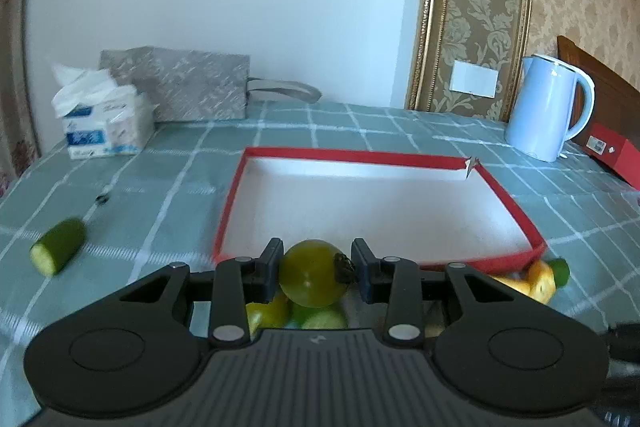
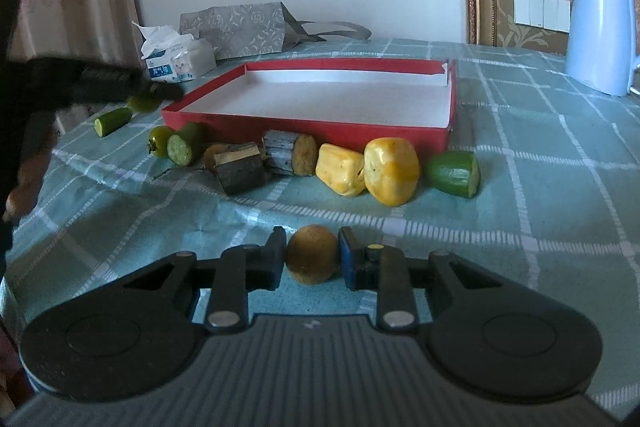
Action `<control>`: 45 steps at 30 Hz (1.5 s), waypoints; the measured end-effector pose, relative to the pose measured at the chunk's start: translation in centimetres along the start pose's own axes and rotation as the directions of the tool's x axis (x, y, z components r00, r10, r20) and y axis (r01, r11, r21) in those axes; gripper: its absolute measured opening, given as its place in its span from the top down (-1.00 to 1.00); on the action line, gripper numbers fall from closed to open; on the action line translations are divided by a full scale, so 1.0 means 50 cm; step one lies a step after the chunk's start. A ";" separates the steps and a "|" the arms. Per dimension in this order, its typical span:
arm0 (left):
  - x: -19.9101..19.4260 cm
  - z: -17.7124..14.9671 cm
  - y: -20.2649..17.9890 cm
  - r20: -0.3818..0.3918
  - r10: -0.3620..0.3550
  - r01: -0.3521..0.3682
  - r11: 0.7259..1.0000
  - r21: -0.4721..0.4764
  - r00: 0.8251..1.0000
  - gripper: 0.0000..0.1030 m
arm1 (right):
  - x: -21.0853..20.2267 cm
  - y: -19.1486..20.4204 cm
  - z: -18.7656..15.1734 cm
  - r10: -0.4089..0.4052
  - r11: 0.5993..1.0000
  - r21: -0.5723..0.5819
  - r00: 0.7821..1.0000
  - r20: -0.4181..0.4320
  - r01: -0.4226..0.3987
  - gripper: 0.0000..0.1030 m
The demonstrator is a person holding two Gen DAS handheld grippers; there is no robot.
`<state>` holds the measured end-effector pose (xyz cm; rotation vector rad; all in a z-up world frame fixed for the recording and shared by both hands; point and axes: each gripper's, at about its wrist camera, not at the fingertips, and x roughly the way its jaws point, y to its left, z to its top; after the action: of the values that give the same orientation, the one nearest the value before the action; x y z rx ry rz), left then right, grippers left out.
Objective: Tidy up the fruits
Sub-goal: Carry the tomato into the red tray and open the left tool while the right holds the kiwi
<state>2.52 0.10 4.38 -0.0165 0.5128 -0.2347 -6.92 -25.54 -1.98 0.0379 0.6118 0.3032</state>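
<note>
Left gripper [image 1: 316,269], low in the centre of its frame: fingers [image 1: 271,261] pinching a round green tomato [image 1: 310,273], dark calyx turned to the right against the right finger. Held just short of the near red wall of the tray [image 1: 516,205], white floor bare. Under the tomato, only slivers of yellow and green pieces [image 1: 280,313] showing, mostly hidden by the gripper body. Far lower right, a yellow chunk and green end [image 1: 546,277] half covered by the tray corner. At the left edge, a blurred cucumber piece [image 1: 60,247], long axis slanting from lower left to upper right, cut face toward the lower left.

Right gripper [image 2: 312,259], low centre: fingers [image 2: 276,255] closed on a round brown fruit [image 2: 312,259], no clear long axis, raised above the checked tablecloth [image 2: 540,187].

Beyond, mid-frame along the tray's front wall [image 2: 280,125]:
- two yellow chunks [image 2: 368,169], touching
- a green cucumber end [image 2: 454,173], cut face to the right
- bark-covered wood pieces [image 2: 256,163]
- another cucumber piece [image 2: 186,143], cut face toward the camera
- a small green tomato [image 2: 158,141] partly behind it

Upper left: dark blurred shape of the other gripper and arm [image 2: 100,83], cut by the frame, covering a green fruit [image 2: 144,103].

Top of both frames: tissue pack [image 1: 102,119], grey bag [image 1: 188,83], pale blue kettle [image 1: 548,107].
</note>
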 end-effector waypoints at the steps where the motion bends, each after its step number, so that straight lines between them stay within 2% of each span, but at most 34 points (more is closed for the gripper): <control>1: 0.012 0.008 -0.006 -0.003 0.003 -0.003 1.000 0.006 1.000 0.29 | 0.001 0.001 0.001 -0.002 1.000 -0.004 1.000 -0.001 0.002 0.48; 8: 0.138 0.062 -0.040 -0.074 0.053 -0.048 0.997 0.061 0.996 0.29 | 0.002 0.010 0.000 -0.021 0.999 -0.033 1.000 -0.004 0.021 0.48; 13: 0.234 0.084 -0.048 -0.154 0.112 -0.102 0.992 0.071 0.982 0.29 | 0.005 0.014 0.001 -0.031 0.998 -0.046 1.000 -0.004 0.031 0.48; 16: 0.269 0.081 -0.050 -0.190 0.134 -0.119 0.989 0.087 0.973 0.28 | 0.006 0.019 0.000 -0.041 0.997 -0.060 0.999 -0.005 0.040 0.48; 20: 0.278 0.075 -0.046 -0.200 0.139 -0.125 0.989 0.080 0.970 0.26 | 0.006 0.024 0.000 -0.050 0.996 -0.074 0.999 -0.006 0.049 0.48; 22: 0.275 0.076 -0.044 -0.187 0.148 -0.137 0.988 0.073 0.971 0.20 | 0.006 0.025 0.000 -0.051 0.996 -0.076 0.999 -0.006 0.051 0.48; 24: 0.266 0.079 -0.039 -0.164 0.158 -0.150 0.987 0.059 0.974 -0.07 | 0.006 0.026 0.000 -0.054 0.995 -0.080 0.999 -0.006 0.053 0.48; 27: 0.234 0.088 -0.021 -0.102 0.164 -0.166 0.986 -0.006 0.981 -0.39 | 0.007 0.030 -0.001 -0.062 0.994 -0.091 0.998 -0.006 0.062 0.48; 30: 0.166 0.078 0.007 -0.011 0.167 -0.167 0.981 -0.097 0.986 -0.48 | 0.007 0.034 -0.002 -0.070 0.992 -0.102 0.998 -0.006 0.069 0.48; 33: 0.090 0.041 0.025 0.070 0.171 -0.159 0.977 -0.144 0.983 -0.59 | 0.008 0.039 -0.003 -0.081 0.990 -0.116 0.997 -0.003 0.080 0.48; 36: 0.038 0.003 0.023 0.105 0.178 -0.166 0.980 -0.113 0.979 -0.60 | 0.007 0.039 -0.004 -0.082 0.990 -0.119 0.997 -0.003 0.081 0.48; 40: -0.010 -0.052 -0.002 0.148 0.216 -0.211 0.976 -0.052 0.965 -0.60 | 0.007 0.038 -0.004 -0.081 0.990 -0.116 0.997 -0.002 0.081 0.48; 42: -0.016 -0.065 -0.010 0.142 0.206 -0.204 0.979 -0.029 0.968 -0.60 | 0.006 0.037 -0.005 -0.080 0.991 -0.111 0.997 0.000 0.079 0.48; 45: -0.008 -0.082 -0.024 0.086 0.174 -0.177 0.984 0.032 0.981 -0.60 | 0.004 0.034 -0.005 -0.079 0.992 -0.098 0.997 0.003 0.079 0.48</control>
<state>-0.08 -0.82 1.12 0.0573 0.4244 -0.0710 -7.37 -23.86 -2.08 -0.0805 0.5970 0.2561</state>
